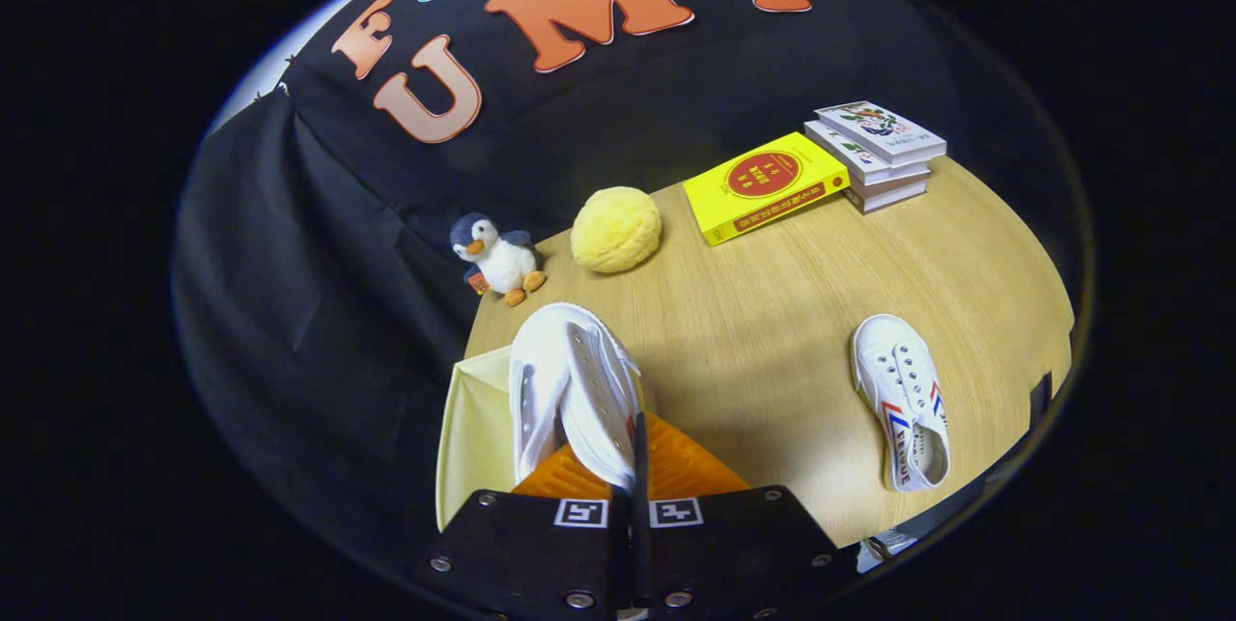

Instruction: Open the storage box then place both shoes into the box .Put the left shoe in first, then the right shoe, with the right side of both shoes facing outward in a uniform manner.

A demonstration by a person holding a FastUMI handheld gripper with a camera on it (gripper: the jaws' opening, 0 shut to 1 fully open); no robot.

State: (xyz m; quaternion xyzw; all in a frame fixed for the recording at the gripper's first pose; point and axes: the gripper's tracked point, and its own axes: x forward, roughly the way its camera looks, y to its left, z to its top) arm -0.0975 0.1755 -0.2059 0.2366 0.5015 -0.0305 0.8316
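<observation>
My gripper [630, 481] is shut on a white canvas shoe [572, 389], both fingers pinching its upper edge. The shoe hangs toe-forward above the pale cream storage box [475, 428], whose open top lies just left of the fingers. A second white shoe [906, 401] with red and blue stripes lies on the wooden table [763, 312] off to the right of the fingers, toe pointing away. The lower part of the held shoe is hidden behind the fingers.
Beyond the held shoe stand a small plush penguin [498, 258] and a round yellow plush ball [616, 228]. Farther back right lie a yellow book [763, 184] and a short stack of books [877, 154]. The black cloth wall hangs behind the table.
</observation>
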